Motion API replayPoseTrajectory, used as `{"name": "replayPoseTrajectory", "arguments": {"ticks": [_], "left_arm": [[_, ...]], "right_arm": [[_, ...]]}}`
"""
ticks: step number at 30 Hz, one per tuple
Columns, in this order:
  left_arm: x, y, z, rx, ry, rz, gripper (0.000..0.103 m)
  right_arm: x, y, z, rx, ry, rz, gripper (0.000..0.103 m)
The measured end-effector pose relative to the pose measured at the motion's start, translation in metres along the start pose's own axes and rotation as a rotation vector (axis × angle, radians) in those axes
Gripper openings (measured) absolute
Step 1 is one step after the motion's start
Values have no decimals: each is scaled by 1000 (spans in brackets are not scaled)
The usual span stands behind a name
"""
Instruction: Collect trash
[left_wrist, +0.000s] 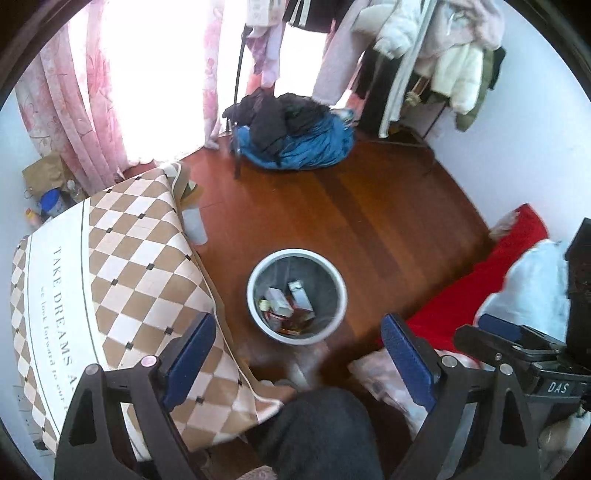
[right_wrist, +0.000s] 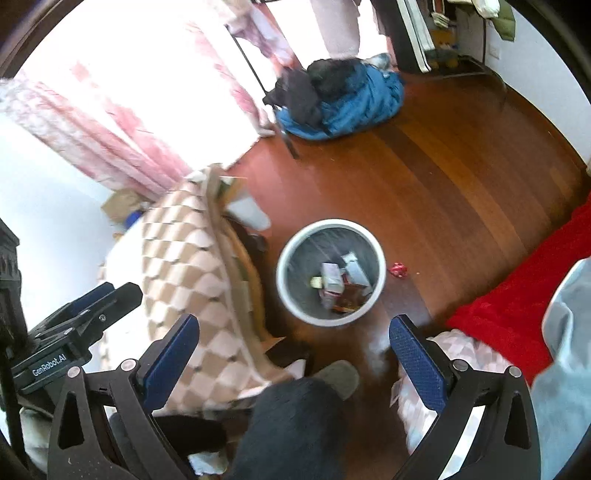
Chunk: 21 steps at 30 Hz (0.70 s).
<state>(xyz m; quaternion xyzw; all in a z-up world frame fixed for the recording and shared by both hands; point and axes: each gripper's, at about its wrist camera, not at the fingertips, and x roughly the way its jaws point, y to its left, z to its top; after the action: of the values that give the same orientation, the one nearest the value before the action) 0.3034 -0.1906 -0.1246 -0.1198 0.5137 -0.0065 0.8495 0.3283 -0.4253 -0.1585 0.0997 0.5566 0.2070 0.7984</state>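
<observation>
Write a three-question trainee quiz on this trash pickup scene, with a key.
1. True or false: the white bin on the wooden floor already holds boxes.
2. Which trash lies outside the bin? A) a red crumpled wrapper B) a green bottle C) a banana peel
3. Fill in: the left gripper and the right gripper are both ____ and hold nothing.

Key: 1 true; 2 A, on the floor just beside the bin, seen only in the right wrist view; 3 open.

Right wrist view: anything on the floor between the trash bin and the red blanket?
Yes. A small red crumpled wrapper lies on the wood floor just beside the trash bin, apart from the red blanket. Otherwise bare; the left wrist view doesn't show it.
</observation>
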Motion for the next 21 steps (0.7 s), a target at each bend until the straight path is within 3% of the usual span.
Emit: {"name": "replayPoseTrajectory", "arguments": {"ticks": [11, 21], "left_arm": [[-76, 5, -19, 1, 2, -109, 92], [-106, 11, -25, -5, -23, -142, 92]], "right_arm": [[-86, 48, -29, -58, -22, 101, 103], [-110, 75, -40, -99, -6, 129, 103]]}}
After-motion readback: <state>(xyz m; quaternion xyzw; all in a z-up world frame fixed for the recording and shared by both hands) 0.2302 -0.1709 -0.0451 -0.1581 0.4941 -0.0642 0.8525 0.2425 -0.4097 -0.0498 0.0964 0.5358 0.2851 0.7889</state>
